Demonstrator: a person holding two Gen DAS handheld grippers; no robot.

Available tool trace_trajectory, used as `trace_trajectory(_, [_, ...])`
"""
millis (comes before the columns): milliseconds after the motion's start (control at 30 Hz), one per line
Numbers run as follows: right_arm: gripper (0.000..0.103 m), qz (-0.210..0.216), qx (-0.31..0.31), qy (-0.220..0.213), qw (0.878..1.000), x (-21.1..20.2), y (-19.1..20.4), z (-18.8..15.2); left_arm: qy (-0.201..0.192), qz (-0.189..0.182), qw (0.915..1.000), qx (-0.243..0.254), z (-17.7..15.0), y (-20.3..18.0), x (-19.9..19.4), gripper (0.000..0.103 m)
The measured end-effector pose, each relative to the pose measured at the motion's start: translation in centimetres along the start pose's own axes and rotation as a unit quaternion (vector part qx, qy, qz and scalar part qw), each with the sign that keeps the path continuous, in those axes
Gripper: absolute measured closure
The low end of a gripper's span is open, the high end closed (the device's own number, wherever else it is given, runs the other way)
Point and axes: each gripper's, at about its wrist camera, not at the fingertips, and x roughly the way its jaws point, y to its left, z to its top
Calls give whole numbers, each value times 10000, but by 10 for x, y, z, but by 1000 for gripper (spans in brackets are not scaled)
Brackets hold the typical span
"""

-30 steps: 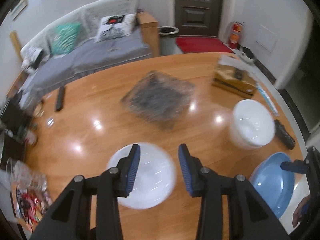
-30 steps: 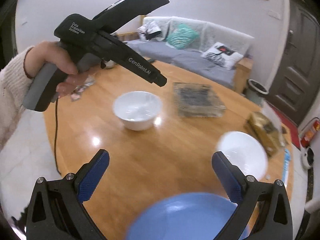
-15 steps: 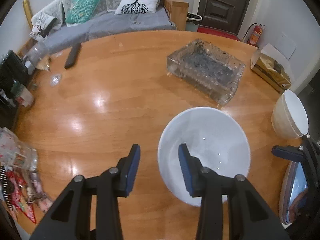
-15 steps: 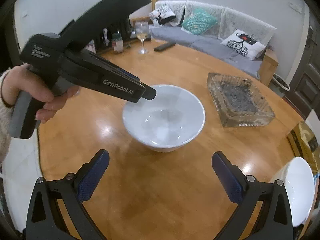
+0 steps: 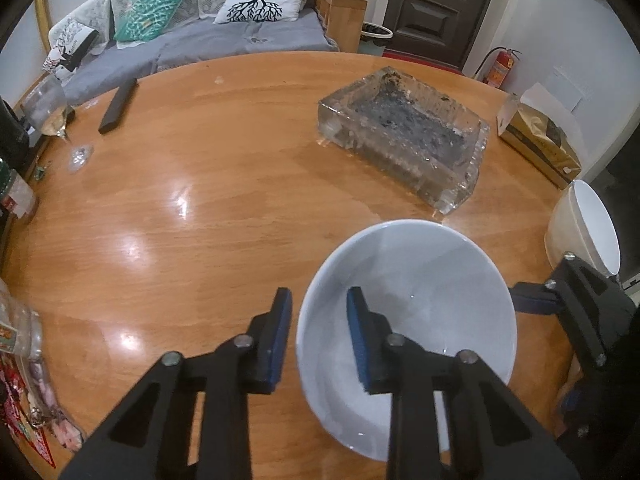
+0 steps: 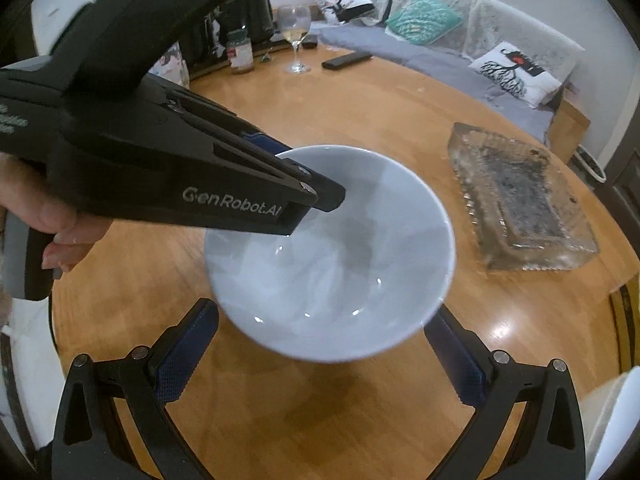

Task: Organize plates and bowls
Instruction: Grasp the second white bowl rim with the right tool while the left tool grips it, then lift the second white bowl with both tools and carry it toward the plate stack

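Note:
A white bowl (image 5: 420,292) stands on the round wooden table (image 5: 240,200). My left gripper (image 5: 316,300) straddles its left rim, one finger outside, the other inside the bowl. Its jaws are closing with the rim between them, and the pads do not visibly press on it. In the right wrist view the same bowl (image 6: 332,256) lies just beyond my right gripper (image 6: 320,356), which is wide open with a finger on each side of the bowl's near edge. A second white bowl (image 5: 588,232) sits at the table's right edge.
A heavy glass dish (image 5: 404,140) lies just beyond the bowl. A tissue box (image 5: 536,140) is at the far right. A wine glass (image 5: 52,116) and a dark remote (image 5: 118,104) stand far left. Snack packets (image 5: 20,380) crowd the near left edge. A person's hand (image 6: 60,232) holds the left tool.
Both grippers have come down and closer to the white bowl. The left jaws have narrowed around its rim. The right gripper has left the blue plate behind and now flanks the bowl.

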Motion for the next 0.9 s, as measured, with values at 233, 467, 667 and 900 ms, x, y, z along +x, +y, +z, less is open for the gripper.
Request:
trace_trajectory(233, [3,199,76,10,9998,10,-6,4,-21,-43,10000,23,0,-1,2,85])
trace_trajectory(467, [5,177,57,-84,9998,13,-8,5,-17,-21,10000,83,-1,-2,2,86])
trace_trajectory(667, [6,139,58,17,9999,11,-5,6,3,-10,9999,151,-2,-7,-1,86])
trace_trajectory(900, [6,132,85,-120,9998,-7,-2,5,-102,78,9996,244,-2,-16,-20,86])
